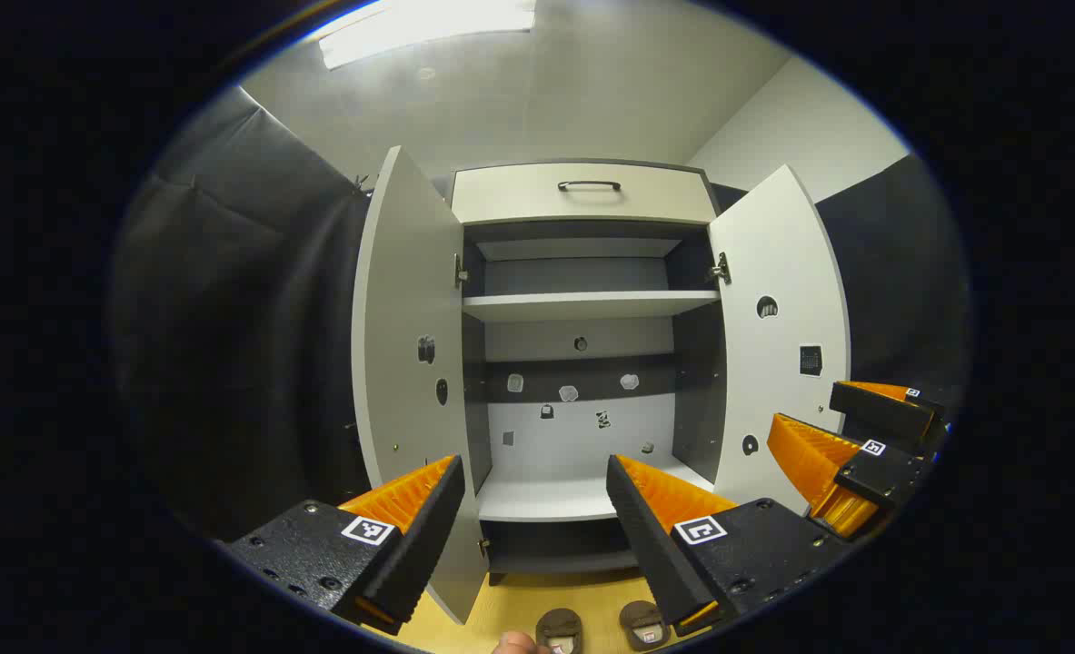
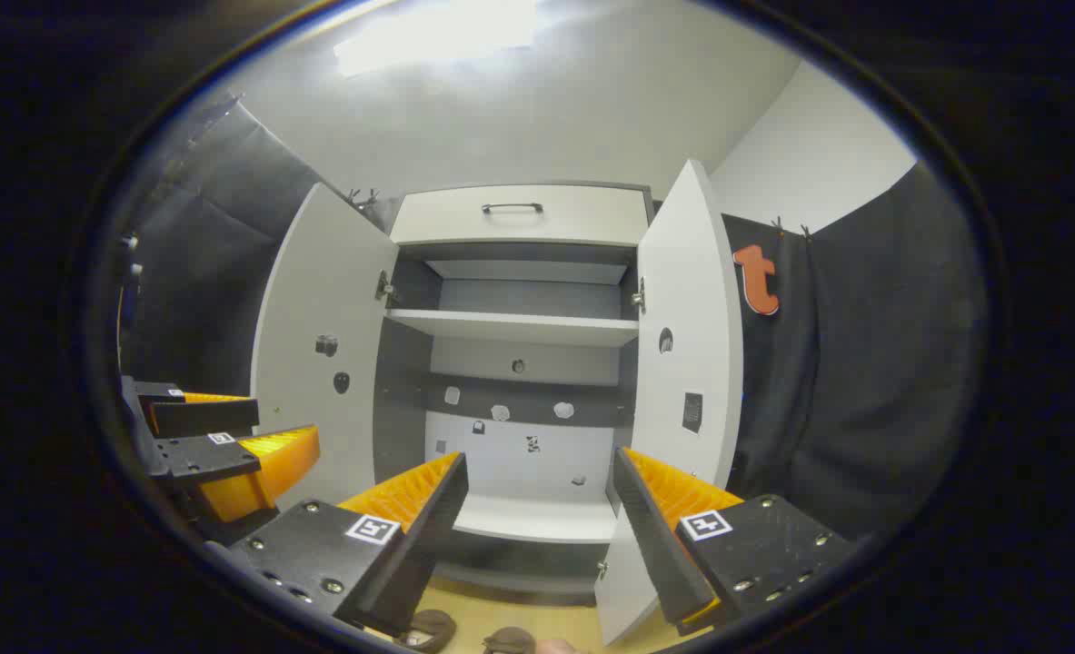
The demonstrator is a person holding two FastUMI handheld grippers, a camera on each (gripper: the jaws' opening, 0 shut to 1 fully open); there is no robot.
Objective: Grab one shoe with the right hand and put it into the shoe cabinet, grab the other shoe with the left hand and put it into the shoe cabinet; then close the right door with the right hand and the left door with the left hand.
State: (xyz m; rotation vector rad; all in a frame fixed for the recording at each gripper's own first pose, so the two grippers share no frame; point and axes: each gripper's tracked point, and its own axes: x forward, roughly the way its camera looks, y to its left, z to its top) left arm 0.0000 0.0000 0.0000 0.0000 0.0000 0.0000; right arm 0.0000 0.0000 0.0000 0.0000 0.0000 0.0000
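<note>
Two brown shoes [image 1: 560, 629] [image 1: 643, 624] lie side by side on the wooden floor in front of the shoe cabinet [image 1: 546, 500], at the bottom edge of the left gripper view. They appear as the two shoes [image 2: 432, 629] [image 2: 510, 641] low in the right gripper view. The cabinet's left door [image 1: 405, 345] and right door [image 1: 778, 345] stand wide open, and its shelves are bare. My left gripper [image 1: 532, 468] is open, above the shoes and facing the cabinet. My right gripper [image 2: 539, 459] is open too, beside it, seen as the right gripper [image 1: 864, 445].
A drawer with a dark handle [image 1: 589, 186] tops the cabinet. Black cloth walls hang on both sides. The left gripper [image 2: 219, 445] sits close at the left of the right gripper view. A bit of a person [image 1: 517, 643] shows by the shoes.
</note>
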